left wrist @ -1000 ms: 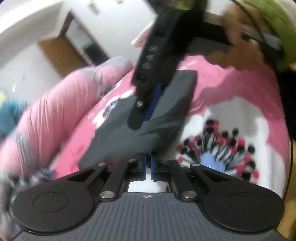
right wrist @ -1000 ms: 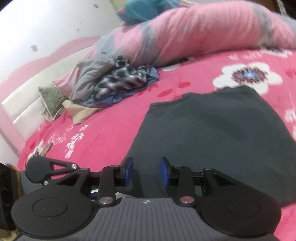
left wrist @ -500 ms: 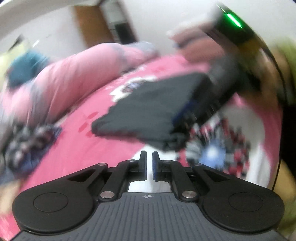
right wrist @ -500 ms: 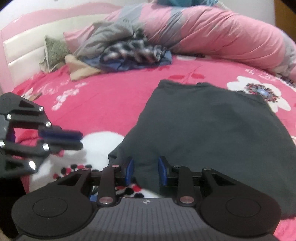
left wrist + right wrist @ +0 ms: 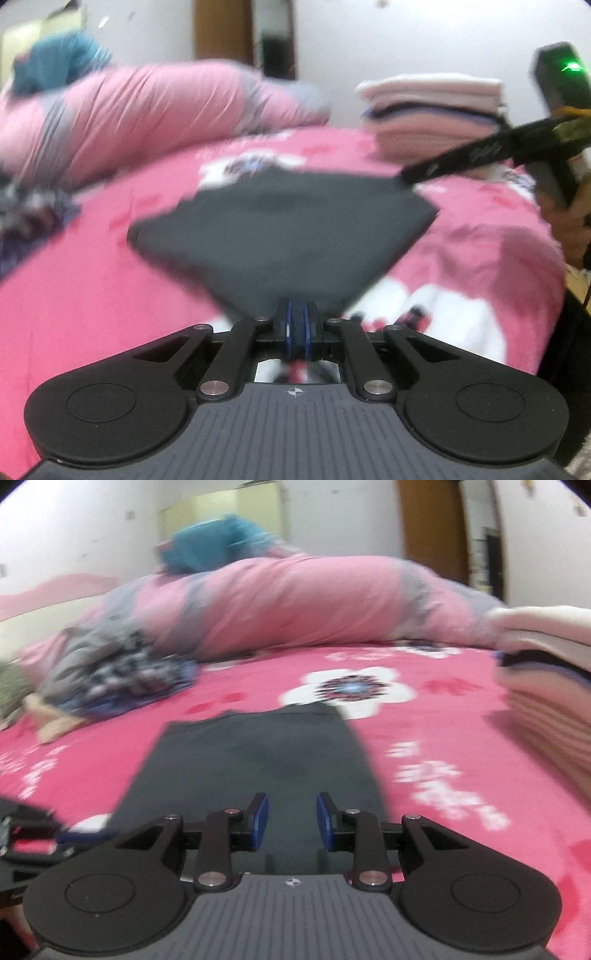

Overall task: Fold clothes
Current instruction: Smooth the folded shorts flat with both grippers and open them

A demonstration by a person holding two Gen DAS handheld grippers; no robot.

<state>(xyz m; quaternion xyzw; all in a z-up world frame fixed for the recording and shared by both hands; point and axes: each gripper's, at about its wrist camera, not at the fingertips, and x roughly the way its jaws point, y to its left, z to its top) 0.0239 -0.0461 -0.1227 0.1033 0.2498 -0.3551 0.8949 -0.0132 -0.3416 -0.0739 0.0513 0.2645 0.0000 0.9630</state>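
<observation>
Pink flowery bedspread (image 5: 229,716) is filling most of both views, with a long pink pillow (image 5: 295,602) running across the upper half and a loose heap of clothes (image 5: 122,672) sitting at mid-left of the right wrist view. A neat stack of folded clothes (image 5: 432,110) is showing at upper right of the left wrist view.

The dark grey garment (image 5: 280,229) is lying flat in the middle of both frames, already folded down to a smallish panel. It's looking like thin, floppy fabric, so I'm guessing it's light, not slippery, and going to sag from wherever it's pinched. Grabbing corners or an edge seems the way to go, not the middle.

The left gripper (image 5: 297,325) is sitting at bottom centre with its jaws pressed together on the near corner of the garment, and the cloth is fanning out from that pinch. The right gripper (image 5: 291,819) is hanging at bottom centre over the near edge with its jaws apart. They've just been narrowing, with cloth lying under the gap but nothing clamped yet.
</observation>
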